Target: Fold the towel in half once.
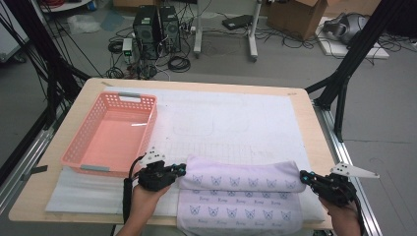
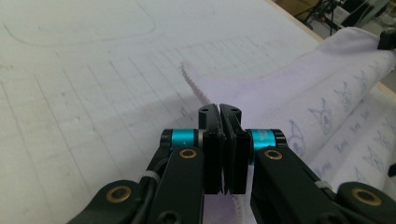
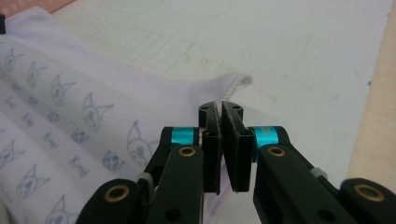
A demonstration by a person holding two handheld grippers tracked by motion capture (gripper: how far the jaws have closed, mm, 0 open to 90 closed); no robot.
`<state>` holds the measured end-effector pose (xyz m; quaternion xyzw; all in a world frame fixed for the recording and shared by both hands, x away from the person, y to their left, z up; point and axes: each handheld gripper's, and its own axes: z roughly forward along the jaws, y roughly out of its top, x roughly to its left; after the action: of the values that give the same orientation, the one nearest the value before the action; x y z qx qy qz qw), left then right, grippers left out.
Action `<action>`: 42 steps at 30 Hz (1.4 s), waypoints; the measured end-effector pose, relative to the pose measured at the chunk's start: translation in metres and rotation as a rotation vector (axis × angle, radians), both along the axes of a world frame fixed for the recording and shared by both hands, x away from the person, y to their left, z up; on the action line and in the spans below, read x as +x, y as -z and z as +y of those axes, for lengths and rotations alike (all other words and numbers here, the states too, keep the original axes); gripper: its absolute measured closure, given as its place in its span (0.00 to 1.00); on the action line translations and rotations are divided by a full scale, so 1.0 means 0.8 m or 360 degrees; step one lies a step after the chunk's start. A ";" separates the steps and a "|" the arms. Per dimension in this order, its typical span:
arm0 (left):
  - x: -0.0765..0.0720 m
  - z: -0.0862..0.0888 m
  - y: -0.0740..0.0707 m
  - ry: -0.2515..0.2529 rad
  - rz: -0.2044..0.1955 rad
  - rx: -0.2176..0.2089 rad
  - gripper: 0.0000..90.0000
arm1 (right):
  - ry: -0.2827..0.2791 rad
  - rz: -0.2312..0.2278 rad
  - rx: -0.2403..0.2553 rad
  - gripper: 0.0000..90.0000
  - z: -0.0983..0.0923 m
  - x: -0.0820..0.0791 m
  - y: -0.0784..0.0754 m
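A pale lilac towel [image 1: 241, 187] printed with small cat faces lies at the near edge of the table, its far part lifted into a fold. My left gripper [image 1: 183, 169] is shut on the towel's left edge [image 2: 205, 93], the hem pinched between the jaws [image 2: 219, 116]. At the towel's right end my right gripper [image 1: 304, 176] is likewise shut on its right edge [image 3: 233, 86], with the cloth caught between the jaws [image 3: 221, 114]. Both pinched corners sit slightly above the white mat [image 1: 236, 123].
A pink plastic basket [image 1: 78, 150] stands on the left of the table, just beyond my left gripper. The wooden table edge [image 1: 322, 142] runs close to my right gripper. Black frame legs, computers and cables are on the floor behind.
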<state>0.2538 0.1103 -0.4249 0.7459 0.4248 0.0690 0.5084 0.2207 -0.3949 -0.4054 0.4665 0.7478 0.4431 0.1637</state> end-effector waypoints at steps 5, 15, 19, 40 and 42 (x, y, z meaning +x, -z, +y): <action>-0.020 0.003 0.014 0.0076 0.0064 0.0048 0.96 | -0.0029 0.0155 -0.0081 0.87 0.001 -0.014 0.014; 0.010 -0.009 0.026 -0.0089 0.0086 0.0171 0.42 | 0.0099 0.0211 -0.0100 0.49 0.014 0.017 0.021; 0.012 -0.014 0.031 -0.0043 0.0105 0.0189 0.40 | 0.0018 0.0308 -0.0202 0.47 0.032 0.031 0.041; 0.058 -0.008 -0.012 -0.0088 -0.0003 0.0087 0.94 | -0.0047 0.0053 -0.0122 0.91 0.030 0.058 0.009; 0.073 -0.009 -0.018 -0.0109 -0.0033 0.0122 0.94 | -0.0033 0.0034 -0.0104 0.91 0.031 0.072 0.004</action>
<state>0.3126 0.1032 -0.4105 0.7491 0.4418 0.1101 0.4812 0.2784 -0.3701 -0.4083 0.4579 0.7684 0.4150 0.1662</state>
